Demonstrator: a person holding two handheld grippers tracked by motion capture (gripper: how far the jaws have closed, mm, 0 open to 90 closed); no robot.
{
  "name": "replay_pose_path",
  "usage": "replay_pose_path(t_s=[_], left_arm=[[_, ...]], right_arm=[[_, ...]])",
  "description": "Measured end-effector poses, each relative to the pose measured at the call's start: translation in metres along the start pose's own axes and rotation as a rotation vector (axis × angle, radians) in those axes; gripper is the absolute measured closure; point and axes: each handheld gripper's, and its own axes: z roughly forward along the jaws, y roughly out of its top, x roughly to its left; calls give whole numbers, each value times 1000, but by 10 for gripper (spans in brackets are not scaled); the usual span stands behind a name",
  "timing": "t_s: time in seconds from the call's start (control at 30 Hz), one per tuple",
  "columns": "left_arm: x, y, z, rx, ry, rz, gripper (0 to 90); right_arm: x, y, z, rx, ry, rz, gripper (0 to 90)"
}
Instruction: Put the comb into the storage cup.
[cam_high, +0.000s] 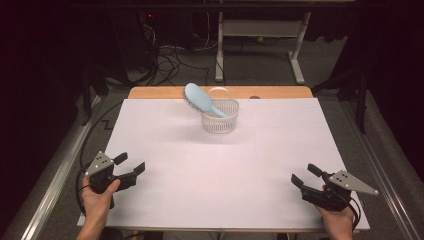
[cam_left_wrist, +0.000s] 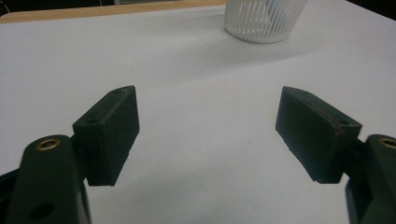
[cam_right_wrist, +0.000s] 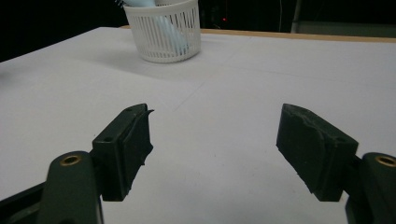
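Light-blue hairbrush (cam_high: 200, 99) stands handle-down in the white slatted basket (cam_high: 220, 123) at the far middle of the counter (cam_high: 220, 170), head leaning out over the rim to the left. Left hand-held gripper (cam_high: 131, 165) and right hand-held gripper (cam_high: 303, 176) rest at the near corners, well apart from it, jaws wide, holding nothing. Risk: the basket looks light; a pull on the overhanging head could tip it.
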Motion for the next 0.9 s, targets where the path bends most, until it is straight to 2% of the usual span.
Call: replay_pose_path(t_s=[0.6,0.9], left_arm=[[6,-10,-3,18,6,-25,218],[10,-13,-3,8,10,-38,219]], right_arm=[[-1,0,0,1,1,5,266],[0,0,-1,-3,-1,7,266]])
